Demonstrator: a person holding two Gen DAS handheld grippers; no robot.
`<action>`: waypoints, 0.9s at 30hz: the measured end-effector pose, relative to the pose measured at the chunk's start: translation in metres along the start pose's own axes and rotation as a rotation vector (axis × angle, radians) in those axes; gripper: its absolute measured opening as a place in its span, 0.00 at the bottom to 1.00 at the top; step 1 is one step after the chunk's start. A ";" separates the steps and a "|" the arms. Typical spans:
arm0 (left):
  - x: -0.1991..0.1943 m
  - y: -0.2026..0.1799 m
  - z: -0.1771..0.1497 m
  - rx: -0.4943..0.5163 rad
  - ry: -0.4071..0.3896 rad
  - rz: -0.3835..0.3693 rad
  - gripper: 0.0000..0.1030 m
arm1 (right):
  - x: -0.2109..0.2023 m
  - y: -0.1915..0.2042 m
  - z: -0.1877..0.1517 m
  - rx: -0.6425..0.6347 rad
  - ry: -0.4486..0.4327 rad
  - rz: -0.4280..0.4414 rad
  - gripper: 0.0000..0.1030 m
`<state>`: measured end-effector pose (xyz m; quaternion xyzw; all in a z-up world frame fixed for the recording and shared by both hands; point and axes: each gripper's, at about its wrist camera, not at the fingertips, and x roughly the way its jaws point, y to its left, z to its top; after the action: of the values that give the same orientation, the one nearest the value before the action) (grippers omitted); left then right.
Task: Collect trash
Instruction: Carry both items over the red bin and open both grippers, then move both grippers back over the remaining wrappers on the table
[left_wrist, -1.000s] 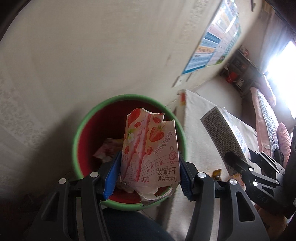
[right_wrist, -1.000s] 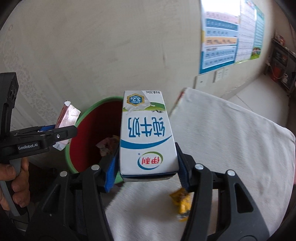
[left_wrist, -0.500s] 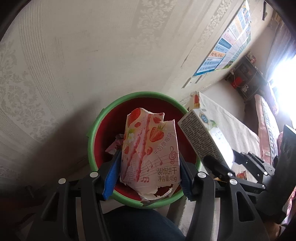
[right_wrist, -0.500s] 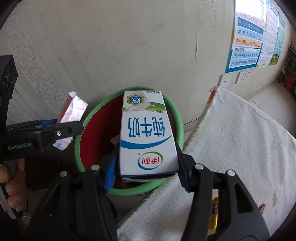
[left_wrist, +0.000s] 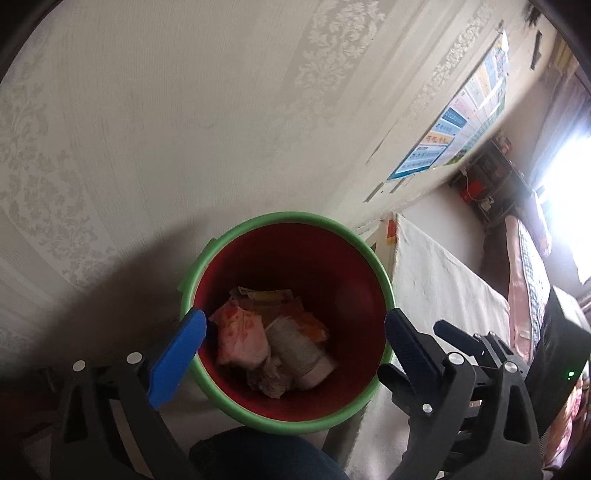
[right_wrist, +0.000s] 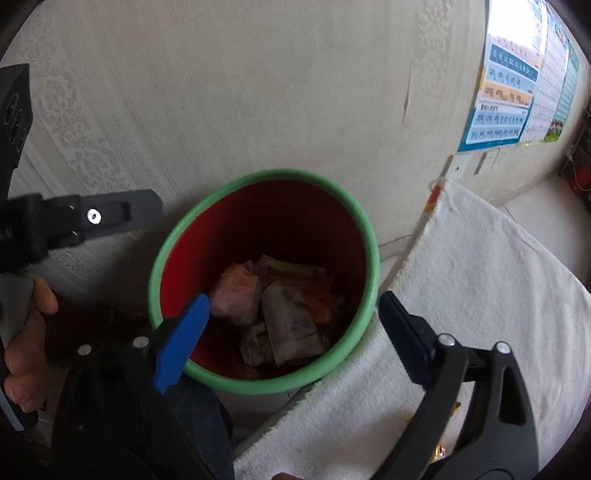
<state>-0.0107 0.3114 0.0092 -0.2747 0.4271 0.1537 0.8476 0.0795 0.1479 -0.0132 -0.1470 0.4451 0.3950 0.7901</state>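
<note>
Both jaws have just sprung wide and hold nothing. The left gripper (left_wrist: 293, 328) and right gripper (right_wrist: 291, 317) hang over the bin (left_wrist: 380, 266); the pink wrapper (left_wrist: 242, 341) and milk carton (left_wrist: 299, 349) now lie inside it. More litter may remain on the white cloth (right_wrist: 480, 280) beside the bin.

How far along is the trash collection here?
Done: a pink wrapper and a milk carton lie in the bin. In hand: nothing; the left gripper and right gripper have just opened and hang empty above it. Left: a yellow wrapper shows on the white cloth.
</note>
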 end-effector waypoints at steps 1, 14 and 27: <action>0.001 0.001 -0.001 -0.007 0.005 0.008 0.92 | 0.001 -0.001 -0.001 0.004 0.005 -0.004 0.92; 0.007 -0.016 -0.024 -0.001 0.036 0.018 0.92 | -0.029 -0.019 -0.025 0.030 -0.005 -0.040 0.95; 0.012 -0.088 -0.056 0.131 0.071 -0.052 0.92 | -0.081 -0.082 -0.088 0.123 -0.005 -0.142 0.95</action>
<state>0.0037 0.2075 0.0018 -0.2349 0.4588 0.0932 0.8518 0.0659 0.0031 -0.0058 -0.1285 0.4548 0.3103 0.8249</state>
